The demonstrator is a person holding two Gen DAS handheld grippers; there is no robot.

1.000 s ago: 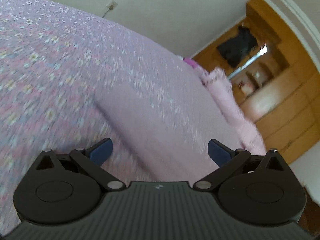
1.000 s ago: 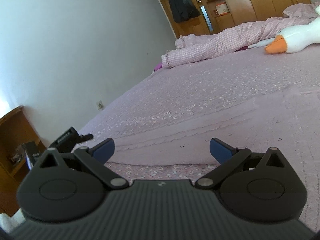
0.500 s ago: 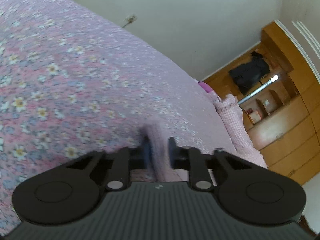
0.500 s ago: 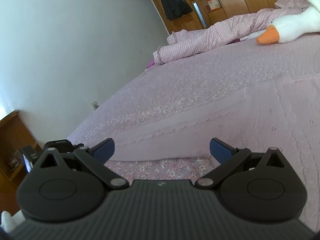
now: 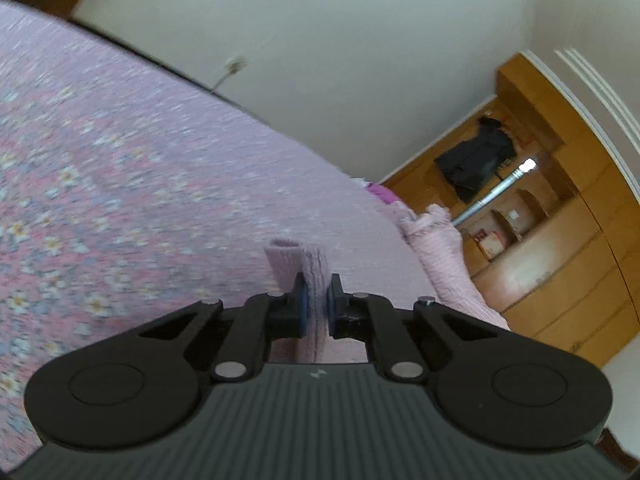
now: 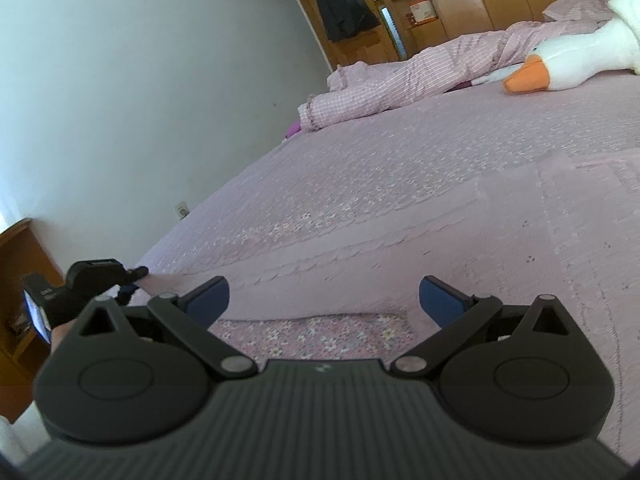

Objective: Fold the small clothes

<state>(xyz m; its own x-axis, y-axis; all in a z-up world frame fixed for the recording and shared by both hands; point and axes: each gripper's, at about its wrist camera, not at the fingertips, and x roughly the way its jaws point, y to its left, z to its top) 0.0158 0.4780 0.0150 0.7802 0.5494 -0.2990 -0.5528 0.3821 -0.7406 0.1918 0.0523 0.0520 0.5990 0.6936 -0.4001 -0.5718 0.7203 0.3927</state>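
A pale lilac knitted garment (image 6: 460, 248) lies spread flat on the floral bedspread (image 6: 400, 152). In the left wrist view my left gripper (image 5: 316, 308) is shut on its ribbed cuff (image 5: 308, 268), which sticks up between the blue pads. The right wrist view shows that same left gripper (image 6: 132, 276) at the garment's far left end, pinching the fabric. My right gripper (image 6: 324, 300) hangs open just above the garment's near edge, with nothing between its fingers.
A pink checked quilt (image 6: 420, 76) and a white plush goose (image 6: 576, 56) lie at the far end of the bed. Wooden wardrobes (image 5: 560, 240) with a dark hanging jacket (image 6: 340, 4) stand behind. A wooden bedside cabinet (image 6: 24, 280) is at the left, beside the wall.
My left gripper went from open to shut on the garment's cuff and has lifted it off the bedspread. The right gripper stayed open and moved a little closer over the garment.
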